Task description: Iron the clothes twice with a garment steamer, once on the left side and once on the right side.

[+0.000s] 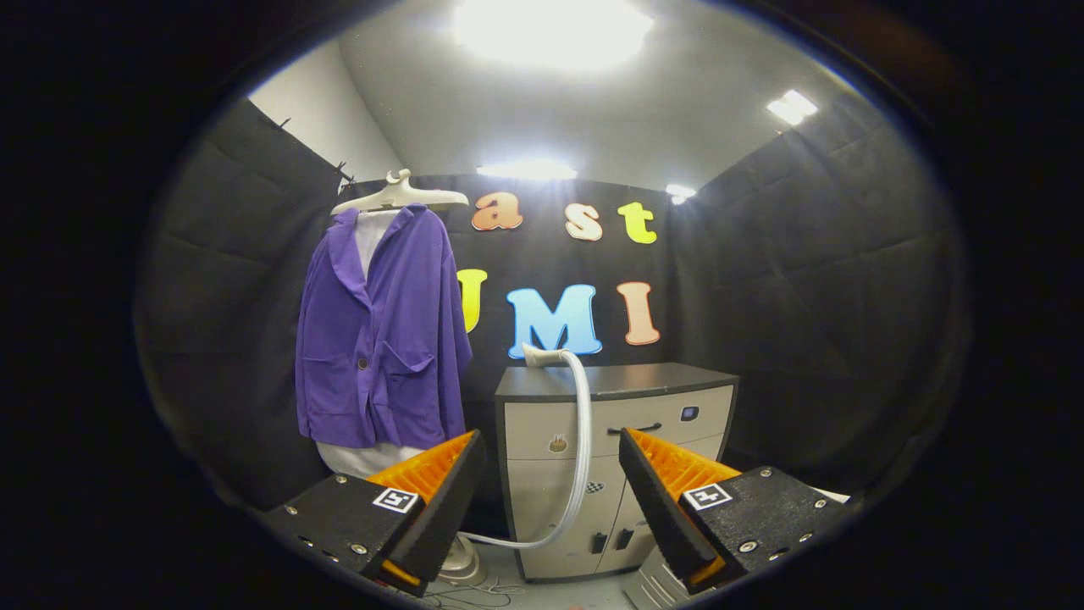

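Clearly the gripper [550, 474] holds nothing at this moment — its 2 fingers stand wide apart, and between them I see only the cabinet [631, 424] and the hose [583, 440] well beyond the tips. The steamer head [542, 356] lies on the dark top of this cabinet, near its left end, and the pale hose goes from it down over the front of the cabinet and curves to the left toward a base [461, 563] on the floor, just behind the left finger. The purple jacket [381, 339] hangs to the left of the cabinet on a pale hanger [398, 196], over a white garment [366, 457] that shows at the collar and under the hem. I judge that the steamer head is rigid plastic and rather light, but the hose will pull on it — it looks springy and a little stiff, so it may drag the head sideways once lifted. The best place to take hold seems to be the neck, where the head meets the hose, with both fingers closing across it; its exact form is too small to tell from here. Smooth plastic can slip, so the grip should be firm. The jacket is soft and hangs free, so it will probably swing away under pressure, and each of the 2 strokes should be light.
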`<action>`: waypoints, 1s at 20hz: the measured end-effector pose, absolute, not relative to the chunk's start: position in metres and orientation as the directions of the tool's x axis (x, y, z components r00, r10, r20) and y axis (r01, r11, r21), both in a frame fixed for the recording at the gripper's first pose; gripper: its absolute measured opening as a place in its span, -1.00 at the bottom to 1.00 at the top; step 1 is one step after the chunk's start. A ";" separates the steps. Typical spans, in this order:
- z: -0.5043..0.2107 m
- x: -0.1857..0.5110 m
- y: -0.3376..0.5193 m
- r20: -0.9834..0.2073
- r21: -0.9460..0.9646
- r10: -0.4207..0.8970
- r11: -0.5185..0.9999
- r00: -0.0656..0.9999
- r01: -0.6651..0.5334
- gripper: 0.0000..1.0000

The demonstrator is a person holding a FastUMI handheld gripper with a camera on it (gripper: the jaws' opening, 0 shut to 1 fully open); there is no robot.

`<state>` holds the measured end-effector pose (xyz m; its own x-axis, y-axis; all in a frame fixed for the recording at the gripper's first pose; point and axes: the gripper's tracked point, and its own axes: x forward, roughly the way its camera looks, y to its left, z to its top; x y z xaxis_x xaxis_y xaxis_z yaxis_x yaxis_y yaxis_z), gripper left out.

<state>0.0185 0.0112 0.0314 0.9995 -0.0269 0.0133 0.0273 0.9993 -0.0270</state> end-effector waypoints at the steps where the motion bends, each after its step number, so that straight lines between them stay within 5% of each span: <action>1: 0.036 0.021 0.015 0.016 -0.029 -0.025 0.999 1.000 0.025 0.93; 10: 0.092 0.031 0.041 0.043 -0.045 0.030 0.999 0.999 -0.028 0.93; 20: 0.132 0.119 0.024 0.016 0.057 0.104 0.993 0.994 -0.104 0.93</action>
